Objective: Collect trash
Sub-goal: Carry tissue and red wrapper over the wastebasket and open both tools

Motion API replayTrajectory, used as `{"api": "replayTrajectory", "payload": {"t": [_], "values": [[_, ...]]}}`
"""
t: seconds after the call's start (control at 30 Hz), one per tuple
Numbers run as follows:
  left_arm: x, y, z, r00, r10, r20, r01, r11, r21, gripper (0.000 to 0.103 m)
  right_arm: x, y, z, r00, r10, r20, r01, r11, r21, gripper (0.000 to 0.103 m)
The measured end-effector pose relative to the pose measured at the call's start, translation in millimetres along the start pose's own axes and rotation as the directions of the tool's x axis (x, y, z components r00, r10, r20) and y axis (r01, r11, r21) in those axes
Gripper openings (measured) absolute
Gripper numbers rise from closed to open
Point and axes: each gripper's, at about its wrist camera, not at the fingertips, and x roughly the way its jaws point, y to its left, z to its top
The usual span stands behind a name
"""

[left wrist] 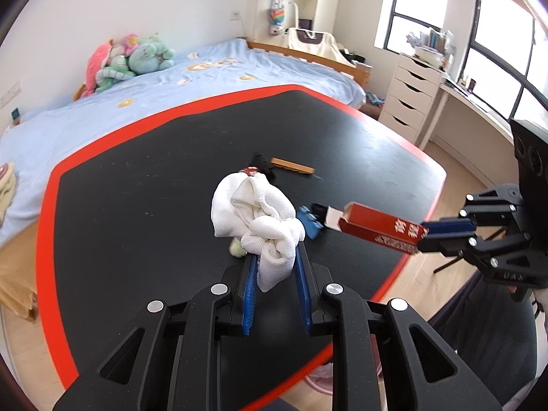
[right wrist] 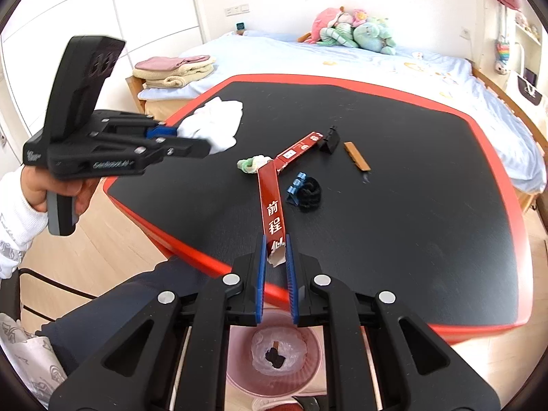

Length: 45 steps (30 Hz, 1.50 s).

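Note:
My left gripper [left wrist: 275,257] is shut on a crumpled white cloth [left wrist: 255,215] and holds it above the black table [left wrist: 137,185]; both show in the right wrist view, gripper [right wrist: 178,137] and cloth [right wrist: 219,123]. My right gripper [right wrist: 275,246] is shut on the end of a long red box [right wrist: 272,202] with white characters, held above the table's near edge; it also shows in the left wrist view [left wrist: 380,229]. A pink bin [right wrist: 274,352] with a plastic liner stands on the floor below my right gripper.
On the table lie a second red box [right wrist: 298,149], a green-white wad [right wrist: 251,164], a blue clip [right wrist: 296,185] by a black scrunchie [right wrist: 310,193], a black clip [right wrist: 330,140] and a brown wooden strip [right wrist: 356,156]. A bed [right wrist: 376,65] stands beyond the table.

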Motion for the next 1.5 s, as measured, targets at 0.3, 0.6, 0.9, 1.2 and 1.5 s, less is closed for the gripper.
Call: {"api": "replayTrajectory", "payload": {"t": [0.3, 0.6, 0.9, 1.2, 1.5], "values": [[-17, -38, -22, 0.998, -0.057, -0.007, 0.057, 0.996, 0.066, 0.021, -38, 3, -26, 0.999, -0.05, 0.018, 0.049, 0.998, 0.045, 0.011], [-20, -73, -56, 0.993, -0.1, -0.056, 0.105, 0.989, 0.1, 0.021, -64, 15, -65, 0.996, -0.087, 0.0, 0.087, 0.993, 0.075, 0.011], [-13, -97, -82, 0.984, -0.137, -0.116, 0.149, 0.983, 0.111, 0.021, -57, 21, -101, 0.996, -0.065, -0.054, 0.071, 0.989, 0.132, 0.011], [-8, -106, -87, 0.98, -0.146, -0.134, 0.162, 0.979, 0.122, 0.021, -53, 19, -110, 0.997, -0.05, -0.061, 0.058, 0.987, 0.147, 0.011], [0, -105, -89, 0.977, -0.157, -0.142, 0.17, 0.981, 0.089, 0.072, -46, 13, -112, 0.997, -0.062, -0.056, 0.071, 0.981, 0.179, 0.075]]}}
